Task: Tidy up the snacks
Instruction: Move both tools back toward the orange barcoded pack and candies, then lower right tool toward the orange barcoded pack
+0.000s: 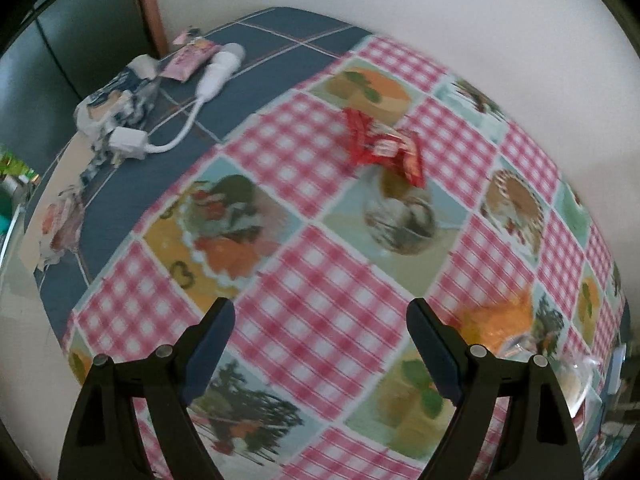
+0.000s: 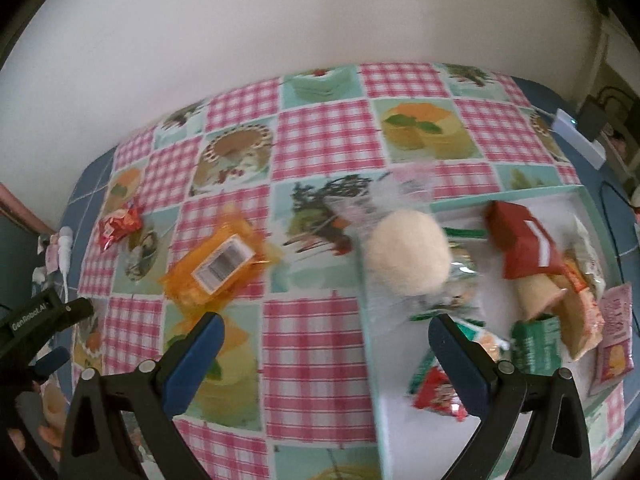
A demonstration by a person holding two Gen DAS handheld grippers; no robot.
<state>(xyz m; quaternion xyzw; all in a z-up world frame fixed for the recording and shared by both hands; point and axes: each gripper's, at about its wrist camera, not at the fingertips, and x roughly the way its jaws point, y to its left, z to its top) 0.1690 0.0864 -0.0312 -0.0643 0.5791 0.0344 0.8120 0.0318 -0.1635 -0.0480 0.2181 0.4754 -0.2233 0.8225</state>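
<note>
Two tools hung over a worktop (image 2: 320,344) covered with a pink-checked, dessert-printed cloth. The left tool (image 1: 320,344) stood with its blue-padded jaws wide apart and nothing between them; a red crinkled foil snack wrapper (image 1: 386,148) lay well ahead of it, toward the worktop's far edge. The right tool (image 2: 326,354) likewise stood with jaws apart and empty, above the near left rim of a shallow pale-green tray (image 2: 370,344) at the worktop's right side. In the tray lay a round white bun in clear film (image 2: 406,256), a red packet (image 2: 524,244) and green packets (image 2: 534,346). An orange wrapped pack with a barcode label (image 2: 218,268) lay left of the tray, apart from it.
</note>
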